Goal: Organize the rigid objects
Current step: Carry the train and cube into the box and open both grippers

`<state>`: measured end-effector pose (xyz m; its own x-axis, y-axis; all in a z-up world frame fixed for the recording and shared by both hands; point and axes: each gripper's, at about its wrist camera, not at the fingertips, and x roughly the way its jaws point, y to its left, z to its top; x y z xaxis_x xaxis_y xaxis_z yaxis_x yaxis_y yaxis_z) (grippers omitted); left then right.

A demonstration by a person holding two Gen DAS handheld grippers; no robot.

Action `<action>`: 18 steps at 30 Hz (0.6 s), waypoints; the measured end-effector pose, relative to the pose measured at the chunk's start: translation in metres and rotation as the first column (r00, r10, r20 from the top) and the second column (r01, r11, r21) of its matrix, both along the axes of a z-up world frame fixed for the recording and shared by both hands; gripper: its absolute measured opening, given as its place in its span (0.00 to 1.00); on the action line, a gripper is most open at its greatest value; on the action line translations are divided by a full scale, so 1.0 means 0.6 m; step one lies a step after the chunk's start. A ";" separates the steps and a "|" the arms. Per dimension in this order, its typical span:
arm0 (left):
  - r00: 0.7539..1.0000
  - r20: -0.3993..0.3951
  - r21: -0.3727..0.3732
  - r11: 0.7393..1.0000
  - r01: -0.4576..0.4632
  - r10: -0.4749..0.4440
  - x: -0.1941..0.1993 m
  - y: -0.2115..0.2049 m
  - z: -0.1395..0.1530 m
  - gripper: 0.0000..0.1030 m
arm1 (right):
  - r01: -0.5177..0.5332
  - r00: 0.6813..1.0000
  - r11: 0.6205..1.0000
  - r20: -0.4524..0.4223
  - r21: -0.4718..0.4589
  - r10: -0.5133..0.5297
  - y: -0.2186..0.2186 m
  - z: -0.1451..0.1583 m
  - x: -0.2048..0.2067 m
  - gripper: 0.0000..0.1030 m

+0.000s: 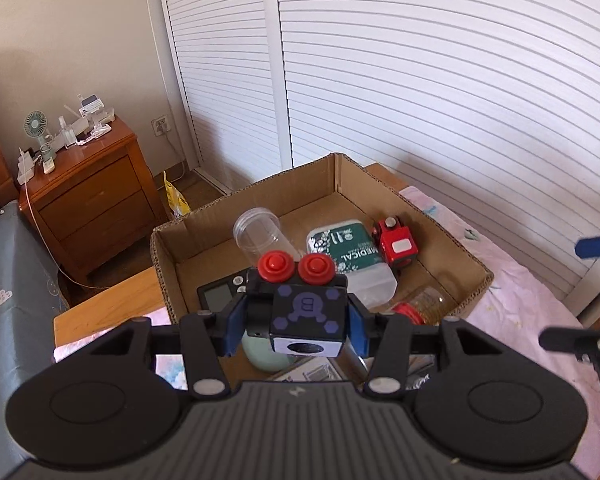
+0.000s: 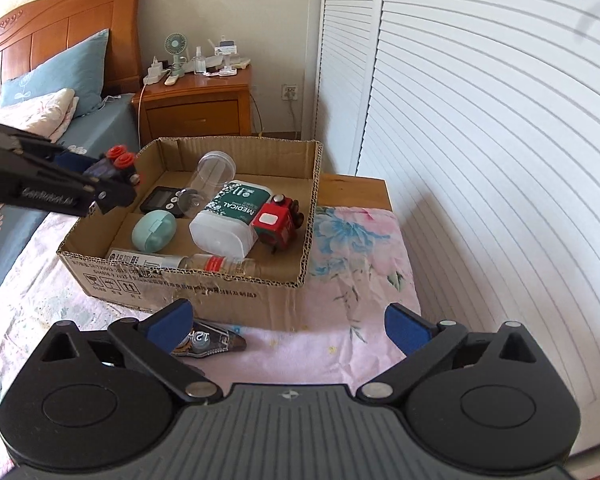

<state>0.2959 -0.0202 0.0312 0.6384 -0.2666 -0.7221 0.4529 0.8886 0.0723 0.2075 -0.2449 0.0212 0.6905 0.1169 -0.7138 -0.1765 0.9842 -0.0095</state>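
Step in hand: carrying black cube toy (image 1: 306,312) with two red knobs to cardboard box (image 2: 236,288). Left tongs (image 1: 296,326) clamped on toy, held over box's near edge at lower centre of left wrist view. Right tongs (image 2: 288,326) spread wide, empty, low over pink floral cloth (image 2: 352,280) at bottom of right view; small packet (image 2: 208,342) just beside left pad. Next move, likely: lower toy into free corner, release.

Box holds: clear jar (image 2: 210,178), white medical tub (image 2: 230,216), red toy car (image 2: 278,220), mint case (image 2: 154,230), black timer (image 2: 158,200), red-capped bottle (image 2: 220,264).

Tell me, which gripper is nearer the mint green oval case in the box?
Left. The left gripper, holding a black cube toy, hangs right above the mint green case; the right gripper sits outside the cardboard box.
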 end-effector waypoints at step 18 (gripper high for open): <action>0.999 -0.041 0.017 1.000 -0.027 0.027 0.196 -0.124 -0.024 0.53 | 0.089 0.995 0.995 -0.049 0.035 -0.087 -0.025 -0.024 -0.022 1.00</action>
<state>0.4134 -0.0948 0.0169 0.6149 -0.2378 -0.7519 0.4317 0.8994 0.0686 0.1941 -0.2599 0.0069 0.6646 0.0842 -0.7425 -0.0888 0.9955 0.0334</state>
